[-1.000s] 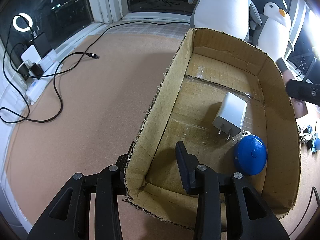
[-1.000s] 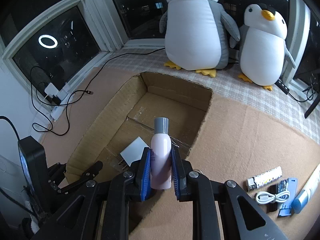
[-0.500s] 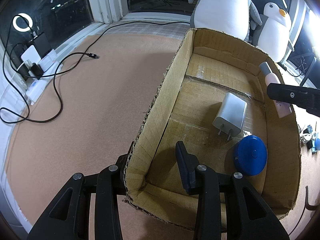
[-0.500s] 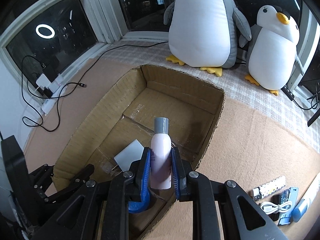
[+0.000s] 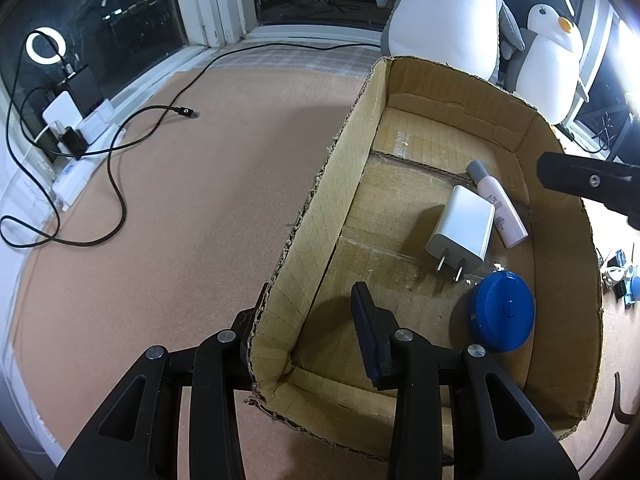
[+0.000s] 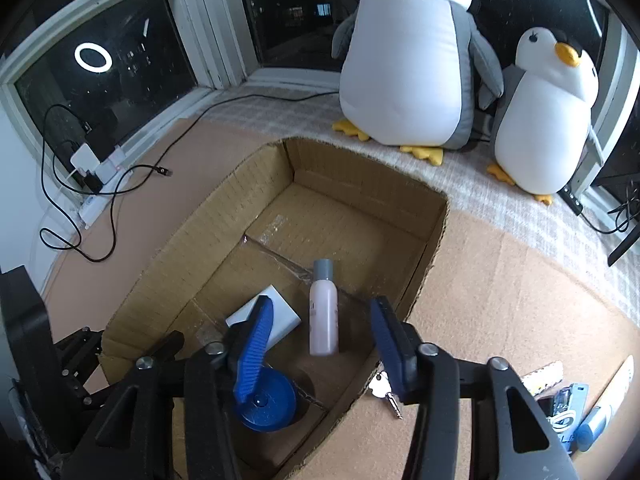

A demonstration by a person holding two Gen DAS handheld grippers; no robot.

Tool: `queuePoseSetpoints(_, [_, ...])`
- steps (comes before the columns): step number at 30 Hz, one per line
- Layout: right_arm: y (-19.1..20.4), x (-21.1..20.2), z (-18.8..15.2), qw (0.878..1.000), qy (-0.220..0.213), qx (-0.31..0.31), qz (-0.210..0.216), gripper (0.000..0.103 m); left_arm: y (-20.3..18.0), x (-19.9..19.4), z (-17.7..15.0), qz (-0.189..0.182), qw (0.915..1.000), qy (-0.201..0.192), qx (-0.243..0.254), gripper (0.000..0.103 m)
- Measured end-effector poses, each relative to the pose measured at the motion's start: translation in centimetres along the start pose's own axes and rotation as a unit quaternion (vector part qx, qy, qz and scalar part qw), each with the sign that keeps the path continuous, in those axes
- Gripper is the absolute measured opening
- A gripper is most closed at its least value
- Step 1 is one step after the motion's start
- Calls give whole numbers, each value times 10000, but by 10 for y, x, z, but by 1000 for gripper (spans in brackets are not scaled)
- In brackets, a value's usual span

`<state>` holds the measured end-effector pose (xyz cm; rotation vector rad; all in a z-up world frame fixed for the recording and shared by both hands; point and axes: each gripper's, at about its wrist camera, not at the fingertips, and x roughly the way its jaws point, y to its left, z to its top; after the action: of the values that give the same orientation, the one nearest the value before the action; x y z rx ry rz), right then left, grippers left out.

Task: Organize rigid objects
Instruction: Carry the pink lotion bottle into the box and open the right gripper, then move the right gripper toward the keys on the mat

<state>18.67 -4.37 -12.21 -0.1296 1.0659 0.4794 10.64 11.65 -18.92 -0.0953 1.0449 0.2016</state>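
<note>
A cardboard box (image 5: 312, 208) (image 6: 208, 236) stands open on the cork surface. My left gripper (image 5: 304, 304) is shut on the box's near corner wall, one finger outside and one inside. In the box lie a white charger (image 5: 462, 232) (image 6: 286, 318), a blue round case (image 5: 502, 314) (image 6: 266, 404) and a pink bottle with a grey cap (image 5: 498, 210) (image 6: 323, 312). My right gripper (image 6: 320, 302) hovers over the box's right side, its jaws opening. The bottle lies on the box floor below them, free of the blue pads. One of its black fingers (image 5: 588, 180) shows in the left wrist view.
Two plush penguins (image 6: 404, 68) (image 6: 548, 120) sit behind the box. A power strip with cables (image 5: 80, 128) lies at the far left by the window. A key (image 6: 384, 390) rests just outside the box's right wall, and several small items (image 6: 568, 404) lie further right.
My right gripper moved over the box and its jaws parted. The pink bottle left them and now lies on the box floor beside the charger. My left gripper kept still.
</note>
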Motion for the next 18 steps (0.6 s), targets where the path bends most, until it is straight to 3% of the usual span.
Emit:
queuePoseSetpoints(13, [-19, -24, -10, 9998, -95, 155, -37, 57, 1, 0, 0, -3, 10000, 0, -3, 36])
queuePoseSetpoints(16, [-28, -31, -17, 9997, -122, 229, -43, 69, 1, 0, 0, -3, 10000, -3, -5, 36])
queuePoseSetpoints(18, [-38, -35, -23, 9994, -137, 327, -56, 71, 0, 0, 0, -2, 10000, -4, -11, 36])
